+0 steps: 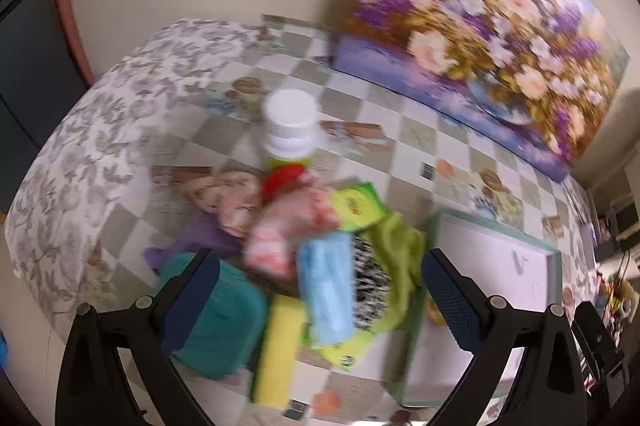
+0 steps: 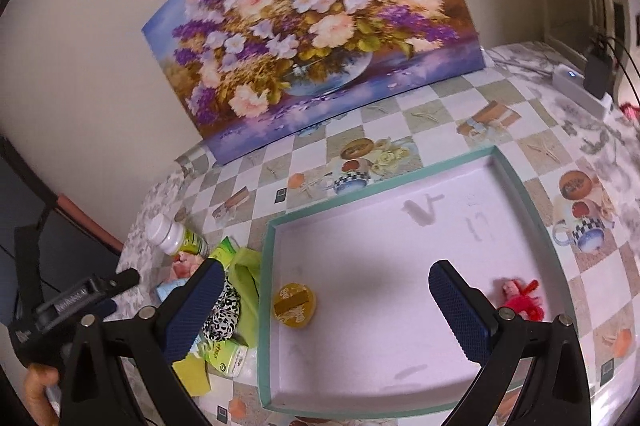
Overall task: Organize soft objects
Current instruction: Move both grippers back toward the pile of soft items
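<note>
In the left wrist view my left gripper (image 1: 320, 302) is open and empty above a blurred heap of soft things on the table: a teal cloth (image 1: 224, 326), a yellow sponge (image 1: 278, 350), a light blue cloth (image 1: 328, 290), a black-and-white patterned cloth (image 1: 370, 286), a green cloth (image 1: 400, 246) and a pink soft toy (image 1: 280, 230). In the right wrist view my right gripper (image 2: 324, 310) is open and empty over a white tray (image 2: 516, 178). A red and pink soft toy (image 2: 520, 300) and a yellow round object (image 2: 294, 304) lie in the tray. The heap (image 2: 224, 306) lies left of the tray.
A white-capped bottle (image 1: 290, 124) lies behind the heap. A flower painting (image 2: 312, 38) leans on the wall at the back. A white box with a black adapter and cables (image 2: 588, 82) sits at the far right. The other gripper's body (image 2: 68, 306) shows at lower left.
</note>
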Motion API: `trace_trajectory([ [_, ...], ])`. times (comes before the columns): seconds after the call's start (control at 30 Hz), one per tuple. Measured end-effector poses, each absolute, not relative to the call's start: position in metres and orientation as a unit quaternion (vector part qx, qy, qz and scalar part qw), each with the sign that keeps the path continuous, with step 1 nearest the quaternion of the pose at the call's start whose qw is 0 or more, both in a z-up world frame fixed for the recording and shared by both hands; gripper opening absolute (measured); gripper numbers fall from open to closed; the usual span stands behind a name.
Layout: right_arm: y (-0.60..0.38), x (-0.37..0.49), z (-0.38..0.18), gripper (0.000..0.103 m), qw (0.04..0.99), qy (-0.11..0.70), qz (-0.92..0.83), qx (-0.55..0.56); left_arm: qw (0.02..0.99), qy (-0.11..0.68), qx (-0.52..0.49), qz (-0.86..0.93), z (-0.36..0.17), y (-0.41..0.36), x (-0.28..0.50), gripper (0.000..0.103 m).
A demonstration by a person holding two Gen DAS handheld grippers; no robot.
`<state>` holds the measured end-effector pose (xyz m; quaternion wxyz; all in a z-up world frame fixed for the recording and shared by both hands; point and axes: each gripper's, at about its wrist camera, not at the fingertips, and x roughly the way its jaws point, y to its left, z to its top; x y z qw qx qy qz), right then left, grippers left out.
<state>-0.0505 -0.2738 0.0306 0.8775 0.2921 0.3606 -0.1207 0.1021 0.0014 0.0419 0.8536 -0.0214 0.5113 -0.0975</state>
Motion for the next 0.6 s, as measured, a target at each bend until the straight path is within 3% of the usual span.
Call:
trace_trajectory([
  [0.6,-0.201,-0.004,0.055,0.103,0.899,0.372,-0.108,0.205,0.855,0.513,-0.071,-0.035,0.038,0.104,0.138,0.101],
])
